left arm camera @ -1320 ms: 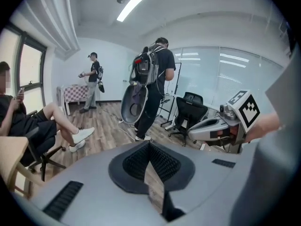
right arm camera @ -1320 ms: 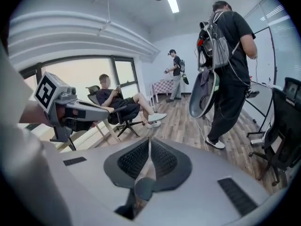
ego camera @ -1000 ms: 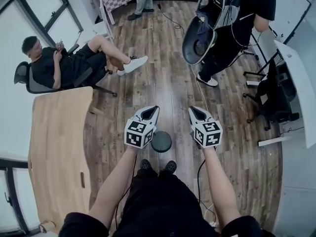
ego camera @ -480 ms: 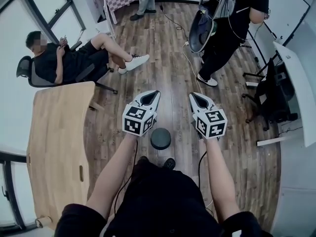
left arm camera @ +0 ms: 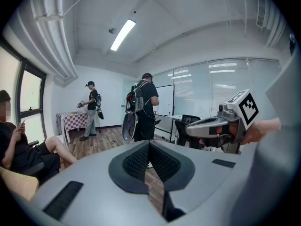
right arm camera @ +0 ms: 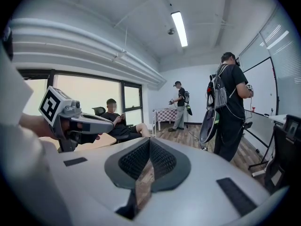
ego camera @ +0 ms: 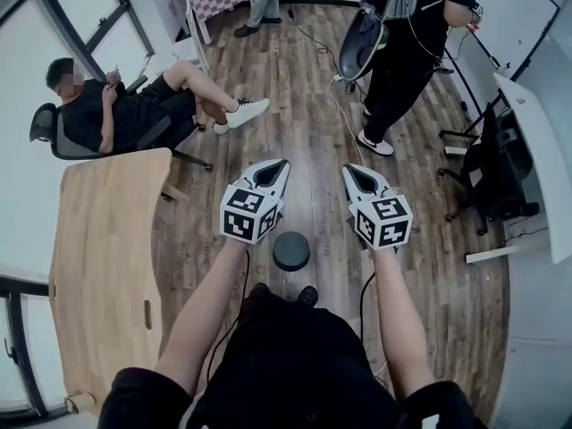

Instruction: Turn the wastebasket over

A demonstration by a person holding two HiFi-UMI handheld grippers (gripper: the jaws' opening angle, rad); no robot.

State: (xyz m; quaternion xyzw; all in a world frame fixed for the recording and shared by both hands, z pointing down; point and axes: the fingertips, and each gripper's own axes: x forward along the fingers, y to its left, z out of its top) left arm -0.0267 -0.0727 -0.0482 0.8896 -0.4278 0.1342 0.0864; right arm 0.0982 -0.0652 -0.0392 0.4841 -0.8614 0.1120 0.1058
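Ceiling strip lights (right arm camera: 179, 28) are lighting everything brightly, and the window (right arm camera: 94, 95) is glaring washed-out. My wide lenses are bending every edge, with black corners ringing both gripper views.

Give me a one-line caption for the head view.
Left gripper and right gripper, both shut and empty, held over the wood-plank floor, round black wastebasket below between them.

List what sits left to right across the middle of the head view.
wooden table → left claw → wastebasket on the floor → right claw → black office chair → white desk
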